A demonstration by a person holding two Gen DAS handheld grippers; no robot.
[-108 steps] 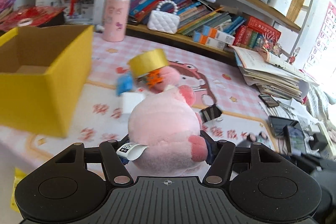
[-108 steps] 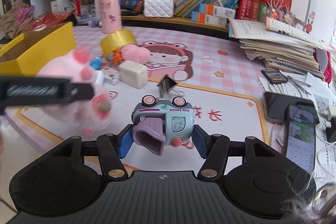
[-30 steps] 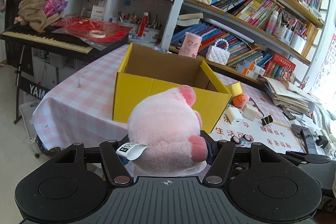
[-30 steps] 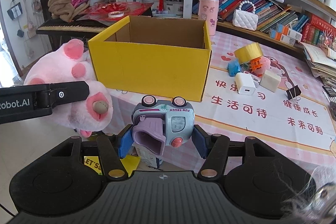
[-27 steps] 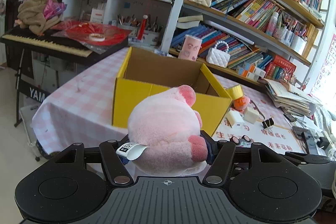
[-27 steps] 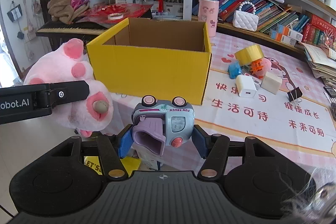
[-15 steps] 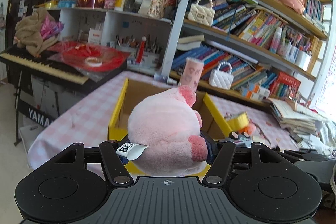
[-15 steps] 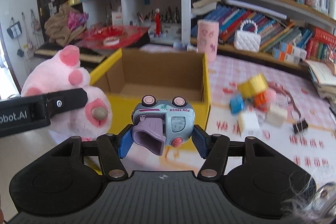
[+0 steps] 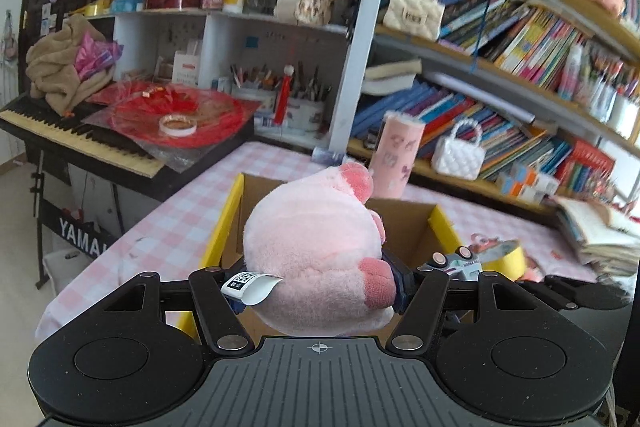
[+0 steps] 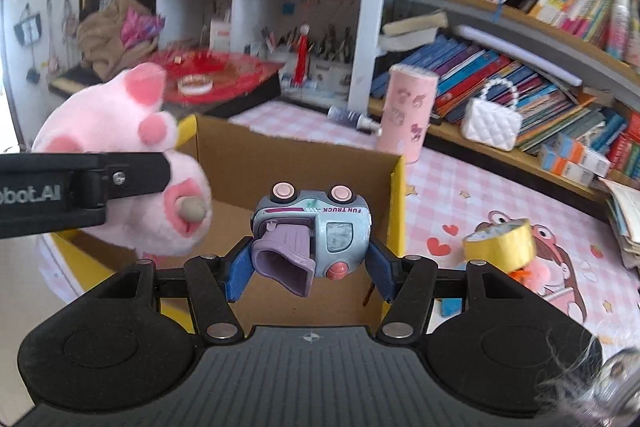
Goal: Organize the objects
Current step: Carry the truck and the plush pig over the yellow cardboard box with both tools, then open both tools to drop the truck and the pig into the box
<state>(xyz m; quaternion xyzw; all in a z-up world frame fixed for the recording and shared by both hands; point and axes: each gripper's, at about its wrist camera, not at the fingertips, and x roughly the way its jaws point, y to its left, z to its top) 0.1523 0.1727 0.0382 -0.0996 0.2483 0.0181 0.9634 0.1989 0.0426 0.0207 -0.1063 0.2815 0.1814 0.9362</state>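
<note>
My left gripper (image 9: pixel 320 287) is shut on a pink plush pig (image 9: pixel 316 251) and holds it above the near left edge of the open yellow cardboard box (image 9: pixel 224 227). The pig (image 10: pixel 132 163) and the left gripper's arm also show at the left of the right wrist view. My right gripper (image 10: pixel 308 263) is shut on a small blue and purple toy truck (image 10: pixel 316 231) and holds it over the box's (image 10: pixel 396 195) open top. The truck's wheels (image 9: pixel 452 259) peek in at the right of the left wrist view.
A yellow tape roll (image 10: pixel 500 239), an orange toy and a blue block lie on the pink checked tablecloth (image 10: pixel 448 187) right of the box. A pink cup (image 10: pixel 404 111) and white handbag (image 10: pixel 492 119) stand behind. Bookshelves line the back; a keyboard piano (image 9: pixel 80 139) stands left.
Both grippers have moved forward and up from in front of the table to over the box, each still holding its toy. The box now lies just under them.
</note>
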